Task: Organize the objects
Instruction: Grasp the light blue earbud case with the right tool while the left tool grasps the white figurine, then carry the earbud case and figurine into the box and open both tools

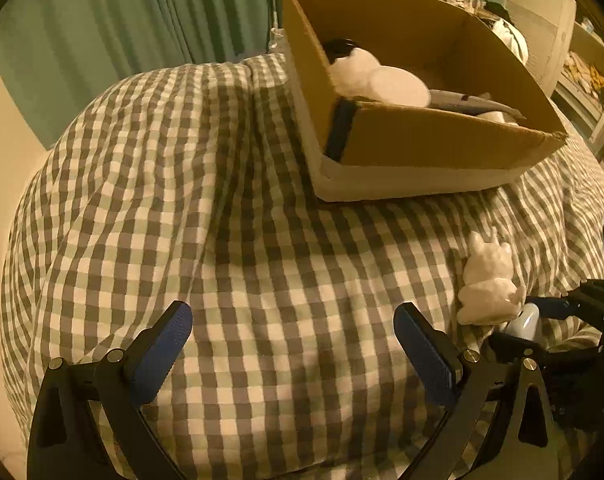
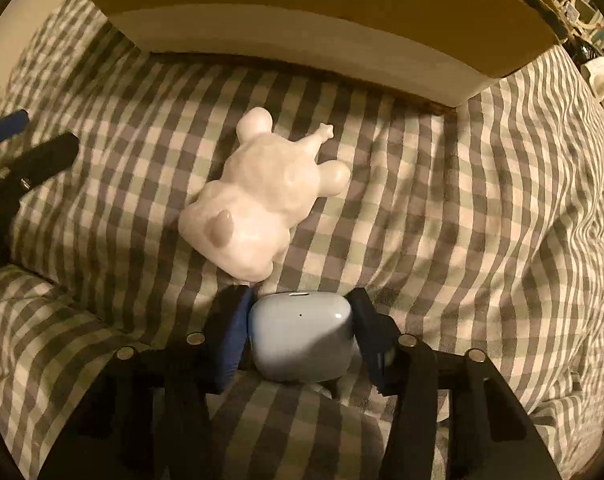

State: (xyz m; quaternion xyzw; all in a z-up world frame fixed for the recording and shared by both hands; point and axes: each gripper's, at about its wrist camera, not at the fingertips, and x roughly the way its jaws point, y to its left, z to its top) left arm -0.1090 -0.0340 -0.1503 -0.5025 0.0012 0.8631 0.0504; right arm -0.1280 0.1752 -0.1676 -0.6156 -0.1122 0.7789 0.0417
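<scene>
A pale blue earbud case (image 2: 300, 334) sits between the pads of my right gripper (image 2: 302, 306), which is shut on it just above the checked bedcover (image 2: 461, 220). A white animal figurine (image 2: 262, 200) lies on the cover just beyond it; it also shows in the left wrist view (image 1: 487, 284). An open cardboard box (image 1: 429, 144) stands farther back and holds a black-and-white plush (image 1: 365, 72) and a grey item (image 1: 473, 104). My left gripper (image 1: 294, 320) is open and empty over the bedcover (image 1: 222, 220), left of the figurine.
Green curtains (image 1: 102, 28) hang behind the bed at the left. Shelves and clutter (image 1: 581, 72) stand at the far right. The box's near wall (image 2: 302, 12) fills the top of the right wrist view.
</scene>
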